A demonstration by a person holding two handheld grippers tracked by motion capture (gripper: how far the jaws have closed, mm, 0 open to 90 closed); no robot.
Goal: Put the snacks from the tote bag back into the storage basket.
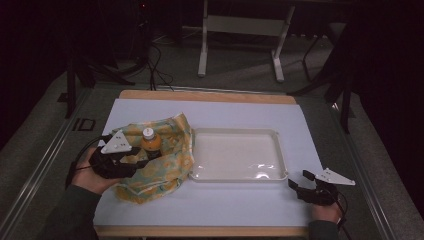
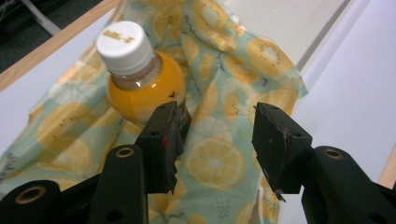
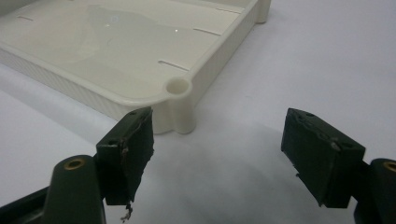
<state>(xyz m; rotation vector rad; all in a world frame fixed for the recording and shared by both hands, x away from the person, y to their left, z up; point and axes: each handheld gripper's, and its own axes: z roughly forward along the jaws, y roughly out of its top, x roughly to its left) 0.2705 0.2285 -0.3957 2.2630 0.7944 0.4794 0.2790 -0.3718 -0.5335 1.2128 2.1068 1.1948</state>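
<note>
- Overhead, in the high view, a small bottle (image 1: 148, 140) of orange drink stands on a lemon-print cloth (image 1: 170, 155) at the left of the white surface (image 1: 240, 205), beside an empty cream tray (image 1: 237, 155). The left hand-held gripper (image 1: 134, 159) sits just by the bottle.
- Next, the left gripper view: the jaws stand apart, holding nothing, the bottle beyond the left jaw. To grip well, I judge they should straddle the body below the white cap (image 2: 125, 43), clear of cloth folds. Embossed cap lettering is unreadable.
- Lastly, the right gripper view: the right hand-held gripper (image 3: 217, 149) gapes, empty, near the tray corner.

Dim room, grey carpet floor (image 1: 240, 60)
</note>
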